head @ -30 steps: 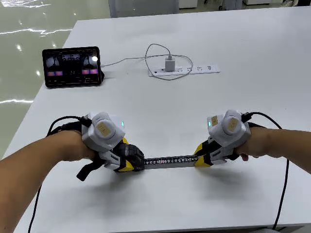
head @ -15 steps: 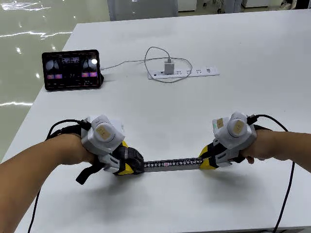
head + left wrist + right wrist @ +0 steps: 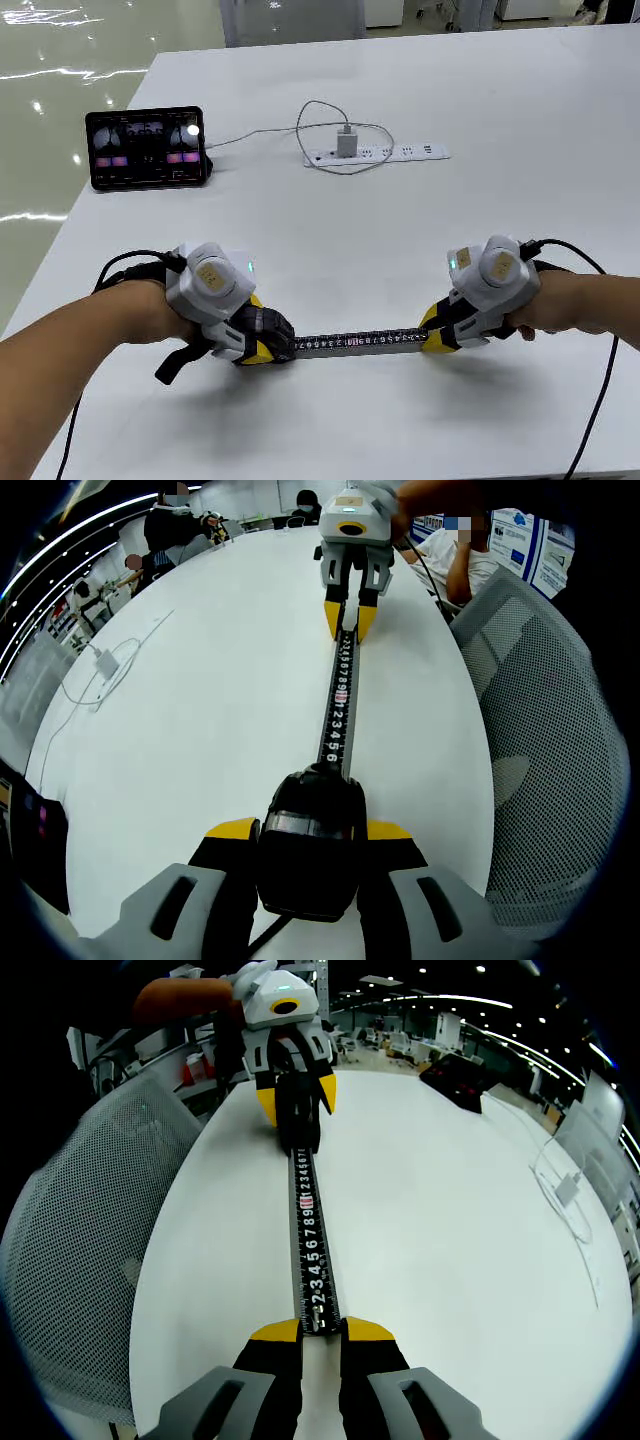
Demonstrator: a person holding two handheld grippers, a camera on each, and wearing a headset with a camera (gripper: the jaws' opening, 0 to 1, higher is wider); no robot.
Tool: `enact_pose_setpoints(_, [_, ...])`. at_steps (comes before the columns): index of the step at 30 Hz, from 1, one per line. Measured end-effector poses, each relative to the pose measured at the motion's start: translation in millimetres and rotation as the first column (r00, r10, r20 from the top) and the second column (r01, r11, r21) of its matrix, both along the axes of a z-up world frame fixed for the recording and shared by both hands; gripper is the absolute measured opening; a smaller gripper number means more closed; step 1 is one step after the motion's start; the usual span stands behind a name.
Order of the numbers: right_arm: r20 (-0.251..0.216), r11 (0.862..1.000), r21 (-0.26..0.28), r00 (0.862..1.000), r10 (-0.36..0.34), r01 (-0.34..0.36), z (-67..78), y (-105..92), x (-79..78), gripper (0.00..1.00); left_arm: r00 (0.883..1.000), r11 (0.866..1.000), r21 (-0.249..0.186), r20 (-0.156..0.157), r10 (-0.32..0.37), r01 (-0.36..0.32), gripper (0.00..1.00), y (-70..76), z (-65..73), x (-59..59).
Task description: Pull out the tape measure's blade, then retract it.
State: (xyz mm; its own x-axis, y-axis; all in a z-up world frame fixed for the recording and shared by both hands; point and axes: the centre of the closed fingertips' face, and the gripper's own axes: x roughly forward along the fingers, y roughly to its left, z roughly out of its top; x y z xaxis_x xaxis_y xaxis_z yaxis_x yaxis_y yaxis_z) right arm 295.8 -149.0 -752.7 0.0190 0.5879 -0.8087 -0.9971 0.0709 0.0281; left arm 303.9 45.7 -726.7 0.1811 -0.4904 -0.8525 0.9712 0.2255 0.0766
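Note:
The tape measure's black case (image 3: 265,333) lies low over the white table, and my left gripper (image 3: 258,338) is shut on it; the left gripper view has the case (image 3: 313,842) between the yellow-tipped jaws. Its blade (image 3: 360,340), black with white numbers, stretches rightward to my right gripper (image 3: 432,338), which is shut on the blade's end. In the right gripper view the blade (image 3: 309,1250) runs from my right gripper (image 3: 322,1331) up to the case (image 3: 298,1115). The left gripper view looks along the blade (image 3: 339,700) toward the right gripper (image 3: 347,620).
A tablet (image 3: 147,147) with a lit screen stands at the table's far left. A white power strip (image 3: 375,153) with a plugged charger and looped cable lies beyond the grippers. Grey mesh chairs (image 3: 560,740) stand beside the table's near edge. Black cables trail from both grippers.
My right gripper has moved to the right with the blade's end, so more blade shows between the grippers. The left gripper and case have stayed about where they were.

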Motion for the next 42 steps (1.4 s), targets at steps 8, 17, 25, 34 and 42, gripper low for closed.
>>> enact_pose_setpoints(8, [-0.002, 1.000, -0.010, 1.000, 0.000, 0.000, 0.2, -7.3, -1.6, 0.10, 1.000, 1.000, 0.001, 0.001, 0.001, -0.001, 0.33, 0.0, -0.1, 0.0])
enact_pose_setpoints(17, [-0.002, 1.000, -0.018, 1.000, -0.001, 0.001, 1.5, -15.1, -2.3, 0.09, 1.000, 1.000, 0.001, 0.001, 0.002, -0.002, 0.33, -0.2, 0.0, 0.0])
enact_pose_setpoints(25, [0.005, 1.000, -0.026, 1.000, 0.004, -0.004, 4.1, -20.4, -4.7, 0.09, 1.000, 1.000, 0.002, 0.001, 0.002, -0.002, 0.33, -0.2, 0.0, -0.1])
enact_pose_setpoints(34, [0.006, 0.999, -0.033, 1.000, 0.001, 0.000, 3.9, -27.9, -4.9, 0.09, 1.000, 1.000, 0.002, 0.002, 0.004, -0.004, 0.33, -0.4, -0.1, 0.3])
enact_pose_setpoints(42, [0.004, 0.999, -0.040, 1.000, -0.003, 0.003, 3.2, -35.8, -2.4, 0.09, 1.000, 1.000, 0.004, 0.003, 0.005, -0.005, 0.33, -0.2, 0.2, 0.1])
